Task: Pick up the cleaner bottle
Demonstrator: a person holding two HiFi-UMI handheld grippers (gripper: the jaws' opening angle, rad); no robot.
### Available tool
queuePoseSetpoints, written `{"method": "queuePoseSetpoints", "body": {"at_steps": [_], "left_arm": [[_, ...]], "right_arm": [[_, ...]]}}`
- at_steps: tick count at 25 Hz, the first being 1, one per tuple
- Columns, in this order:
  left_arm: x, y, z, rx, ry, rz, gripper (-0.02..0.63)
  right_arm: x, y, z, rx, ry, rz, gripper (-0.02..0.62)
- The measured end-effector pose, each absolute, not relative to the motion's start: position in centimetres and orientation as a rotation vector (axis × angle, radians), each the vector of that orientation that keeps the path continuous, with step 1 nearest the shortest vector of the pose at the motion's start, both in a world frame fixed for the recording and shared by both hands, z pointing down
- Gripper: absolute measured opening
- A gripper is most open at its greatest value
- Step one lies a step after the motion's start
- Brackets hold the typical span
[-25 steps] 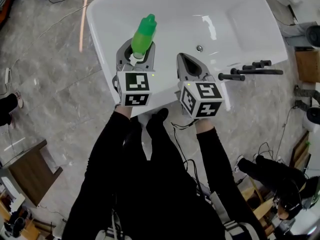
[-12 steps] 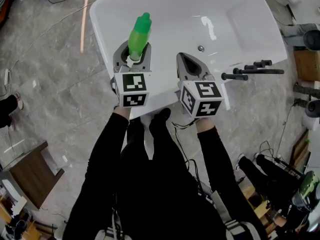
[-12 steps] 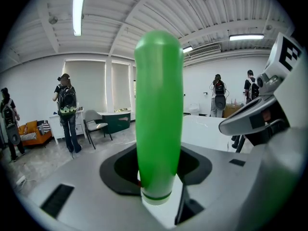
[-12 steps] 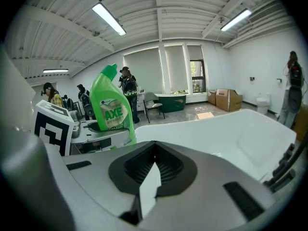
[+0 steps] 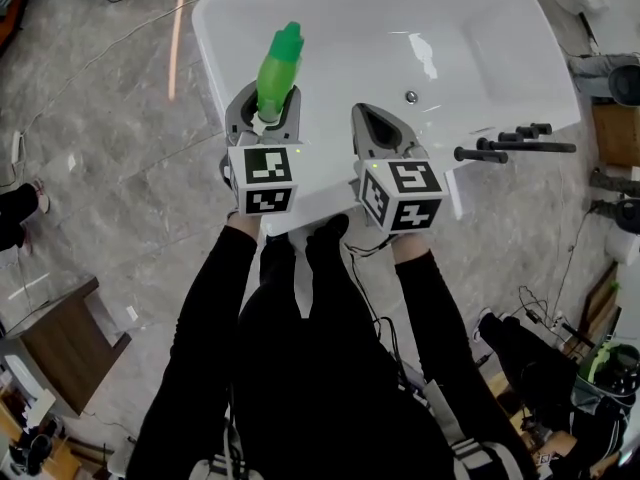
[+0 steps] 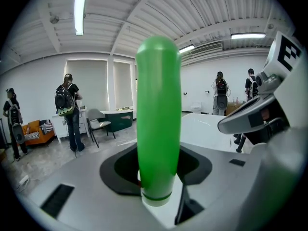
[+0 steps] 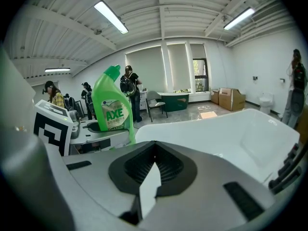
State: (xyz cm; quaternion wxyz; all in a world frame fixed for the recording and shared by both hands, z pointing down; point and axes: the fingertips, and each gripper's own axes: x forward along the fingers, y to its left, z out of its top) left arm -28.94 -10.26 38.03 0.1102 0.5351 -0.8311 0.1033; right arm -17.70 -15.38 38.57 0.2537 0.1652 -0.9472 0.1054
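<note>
"How many claws are there, and what do they hold?"

"Two. The left gripper (image 5: 268, 108) is clamped on the one green cleaner bottle (image 5: 279, 63), upright over the near-left rim of the single white basin (image 5: 500, 28). The right gripper (image 5: 366, 118) has its jaws together, empty."

"And the basin?"

"One drain hole (image 5: 411, 96) shows in its floor."

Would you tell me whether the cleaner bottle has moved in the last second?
Yes. In the head view the cleaner bottle has drifted left, away from the sink drain.
</note>
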Motion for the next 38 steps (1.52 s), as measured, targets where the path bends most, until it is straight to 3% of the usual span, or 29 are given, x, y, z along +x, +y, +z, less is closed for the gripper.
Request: {"method": "queuePoseSetpoints", "body": {"at_steps": [38], "left_arm": [[-31.4,-7.1,38.3,1.531,-2.461,0.295,0.195]], "right_arm": [[-20.5,-12.7,38.5,0.401,-2.572,0.217,0.002]]}}
